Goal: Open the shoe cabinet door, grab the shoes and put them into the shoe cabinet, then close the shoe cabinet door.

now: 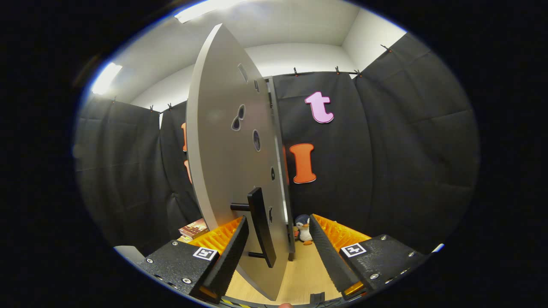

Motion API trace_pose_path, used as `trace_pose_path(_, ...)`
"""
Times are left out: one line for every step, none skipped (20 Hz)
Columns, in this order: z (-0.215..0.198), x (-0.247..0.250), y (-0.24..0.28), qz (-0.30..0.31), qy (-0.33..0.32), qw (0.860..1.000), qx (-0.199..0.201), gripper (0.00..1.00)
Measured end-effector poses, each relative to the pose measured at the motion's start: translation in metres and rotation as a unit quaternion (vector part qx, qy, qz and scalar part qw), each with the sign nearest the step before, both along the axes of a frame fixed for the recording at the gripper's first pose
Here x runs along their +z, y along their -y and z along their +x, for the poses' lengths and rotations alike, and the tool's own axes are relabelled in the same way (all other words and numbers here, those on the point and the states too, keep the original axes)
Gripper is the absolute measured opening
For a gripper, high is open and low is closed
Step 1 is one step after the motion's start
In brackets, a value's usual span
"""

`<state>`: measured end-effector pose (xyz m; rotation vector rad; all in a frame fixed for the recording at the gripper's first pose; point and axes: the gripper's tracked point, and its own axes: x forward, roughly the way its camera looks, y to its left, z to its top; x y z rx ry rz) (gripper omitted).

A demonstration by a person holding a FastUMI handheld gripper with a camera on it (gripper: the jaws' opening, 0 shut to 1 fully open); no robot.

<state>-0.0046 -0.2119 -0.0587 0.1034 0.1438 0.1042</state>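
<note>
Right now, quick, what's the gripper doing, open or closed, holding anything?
Gripper: open, holding nothing; its fingers straddle the black handle of the swung-out shoe cabinet door without pressing on it.

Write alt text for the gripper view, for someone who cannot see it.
A grey cabinet door stands swung open, edge-on, its black bar handle between the open fingers of the gripper. Beyond sit a small penguin toy and stacked books on the pale wooden floor.
</note>
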Motion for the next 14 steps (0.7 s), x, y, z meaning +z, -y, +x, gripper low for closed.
trace_pose_path(-0.001, 0.0, -0.005, 0.0, 0.001, 1.0, 0.008, 0.9)
trace_pose_path(-0.001, 0.0, -0.012, 0.0, 0.0, 1.0, 0.016, 0.9)
trace_pose_path(-0.001, -0.001, -0.021, 0.001, 0.0, 1.0, 0.024, 0.9)
trace_pose_path(0.001, -0.001, -0.031, 0.001, 0.0, 1.0, 0.031, 0.9)
trace_pose_path(0.003, -0.001, -0.04, 0.002, 0.003, 0.999, 0.036, 0.9)
trace_pose_path(0.006, -0.002, -0.05, 0.003, 0.003, 0.999, 0.042, 0.9)
trace_pose_path(0.008, -0.003, -0.056, 0.005, 0.001, 0.999, 0.046, 0.9)
trace_pose_path(0.01, -0.004, -0.064, 0.007, 0.0, 0.999, 0.05, 0.9)
trace_pose_path(0.014, -0.004, -0.071, 0.006, 0.001, 0.999, 0.052, 0.9)
trace_pose_path(0.018, -0.006, -0.078, 0.004, 0.001, 0.999, 0.053, 0.9)
trace_pose_path(0.02, -0.006, -0.083, 0.003, 0.002, 0.999, 0.053, 0.9)
trace_pose_path(0.021, -0.007, -0.09, 0.003, 0.002, 0.999, 0.054, 0.9)
trace_pose_path(0.023, -0.008, -0.098, 0.003, 0.0, 0.998, 0.056, 0.9)
trace_pose_path(0.025, -0.012, -0.107, 0.001, -0.002, 0.998, 0.059, 0.9)
